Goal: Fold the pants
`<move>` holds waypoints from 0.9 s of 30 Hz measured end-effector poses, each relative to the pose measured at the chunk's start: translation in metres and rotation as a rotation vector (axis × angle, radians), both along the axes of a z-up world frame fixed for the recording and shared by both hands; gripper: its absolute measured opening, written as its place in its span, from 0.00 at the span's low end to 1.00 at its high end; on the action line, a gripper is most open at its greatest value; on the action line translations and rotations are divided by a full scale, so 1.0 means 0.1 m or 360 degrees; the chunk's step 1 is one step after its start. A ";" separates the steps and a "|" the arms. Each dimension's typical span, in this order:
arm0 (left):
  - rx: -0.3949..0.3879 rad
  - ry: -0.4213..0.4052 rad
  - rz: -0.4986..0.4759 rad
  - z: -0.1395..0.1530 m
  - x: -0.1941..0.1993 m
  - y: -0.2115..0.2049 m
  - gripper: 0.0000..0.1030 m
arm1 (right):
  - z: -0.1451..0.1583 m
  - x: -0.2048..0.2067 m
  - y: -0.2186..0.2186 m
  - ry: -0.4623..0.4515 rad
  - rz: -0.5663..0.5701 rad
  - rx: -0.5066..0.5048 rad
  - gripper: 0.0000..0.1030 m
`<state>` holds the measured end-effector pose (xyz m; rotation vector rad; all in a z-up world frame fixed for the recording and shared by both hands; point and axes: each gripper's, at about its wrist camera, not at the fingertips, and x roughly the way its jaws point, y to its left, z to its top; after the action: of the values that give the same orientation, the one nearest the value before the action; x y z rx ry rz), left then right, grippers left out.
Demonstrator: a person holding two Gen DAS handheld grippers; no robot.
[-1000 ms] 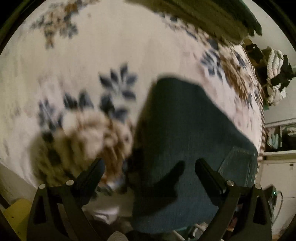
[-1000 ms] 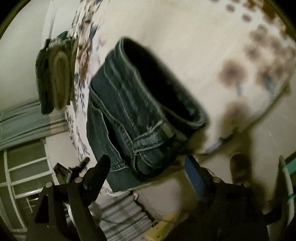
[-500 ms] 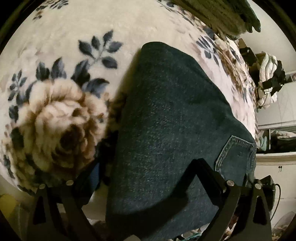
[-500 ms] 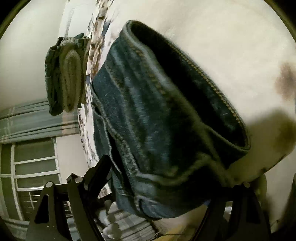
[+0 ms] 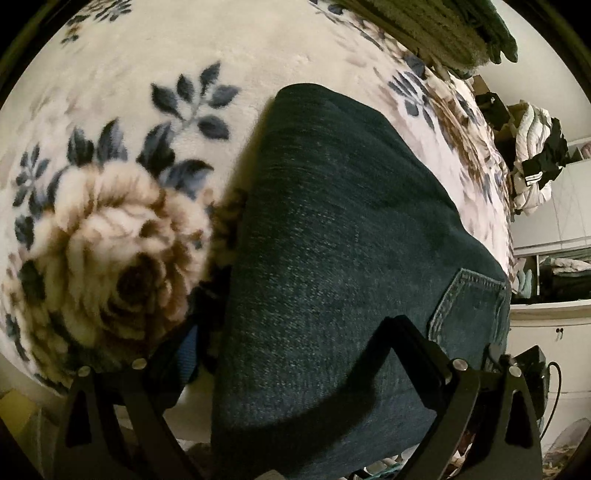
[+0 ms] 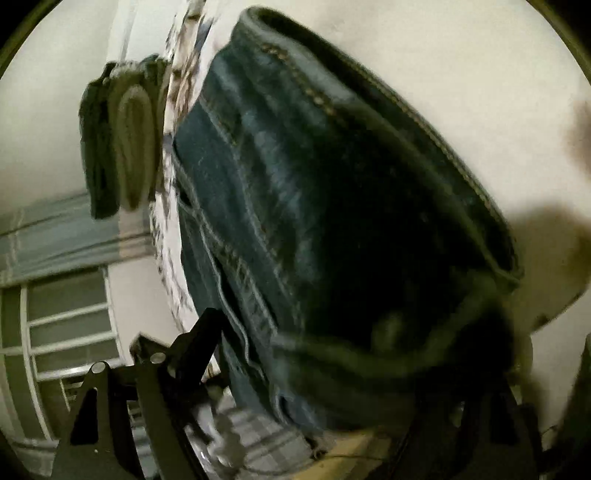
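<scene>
In the left wrist view, the folded pants are being shown lying on the flowered blanket of the bed, near its front edge, with a back pocket turned up toward the right. The left gripper is being held wide open; one finger is lying over the denim and the other is sitting beside the pants' left edge against the blanket, so nothing is being clamped. A dark green cloth is being seen at the bed's far edge, and a heap of laundry beyond the bed.

In the right wrist view, which is being blurred by motion, the thick waistband end of the pants is filling the frame at the bed's edge. The right gripper is being held spread apart; only its left finger is plainly visible beside the denim, the other being lost in shadow, and no hold is being shown.

A slip is being judged likely: the bundle is lying close to the bed's edge, and a one-sided pinch could be enough for the layers to be dragged open or pulled off the bed
</scene>
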<state>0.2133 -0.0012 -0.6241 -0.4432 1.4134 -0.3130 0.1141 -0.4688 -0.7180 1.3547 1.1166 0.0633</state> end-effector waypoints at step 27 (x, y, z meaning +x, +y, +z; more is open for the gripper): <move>-0.0034 -0.0391 0.0041 1.23 -0.24 0.14 0.20 | 0.95 -0.02 0.08 -0.0086 -0.0036 -0.0225 0.38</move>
<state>0.1894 0.0125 -0.5011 -0.4251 1.1649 -0.3500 0.1120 -0.4607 -0.6234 1.2322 1.0408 0.0043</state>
